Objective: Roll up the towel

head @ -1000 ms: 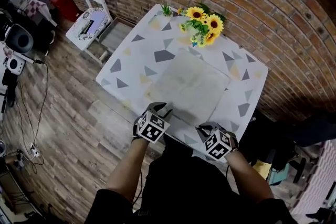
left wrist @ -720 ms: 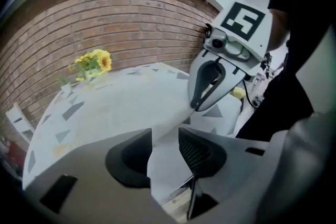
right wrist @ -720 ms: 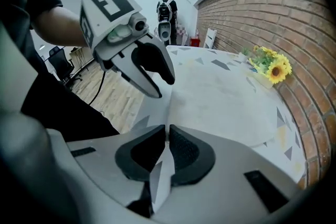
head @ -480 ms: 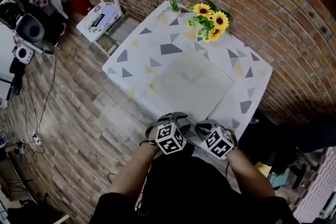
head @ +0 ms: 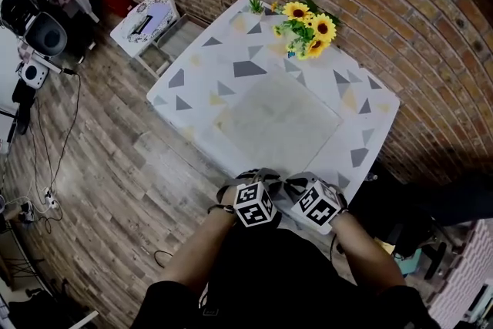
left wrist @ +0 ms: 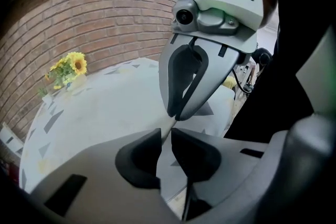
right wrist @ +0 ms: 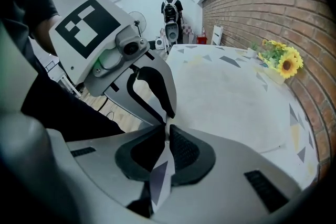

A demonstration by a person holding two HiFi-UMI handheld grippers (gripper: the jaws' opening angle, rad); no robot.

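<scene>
Head view: the towel lies flat and unrolled in the middle of the surface, over a white tablecloth printed with grey triangles. A bunch of sunflowers stands at 12 o'clock of the towel, near the brick wall. A white chair stands on the wooden floor at 10 o'clock of the surface. Both grippers are close together at the towel's 6 o'clock edge, by the near rim of the surface. The left gripper is at 9 o'clock of the right gripper, and their tips almost meet.

In the right gripper view its jaws are pressed together on a thin fold of white cloth with a grey triangle, the tablecloth's print. Whether the towel's edge is pinched with it cannot be told. In the left gripper view the jaws are closing, with only a narrow slit between the dark pads. A pale cloth edge runs up to that slit, and the pads do not visibly press on it.
</scene>
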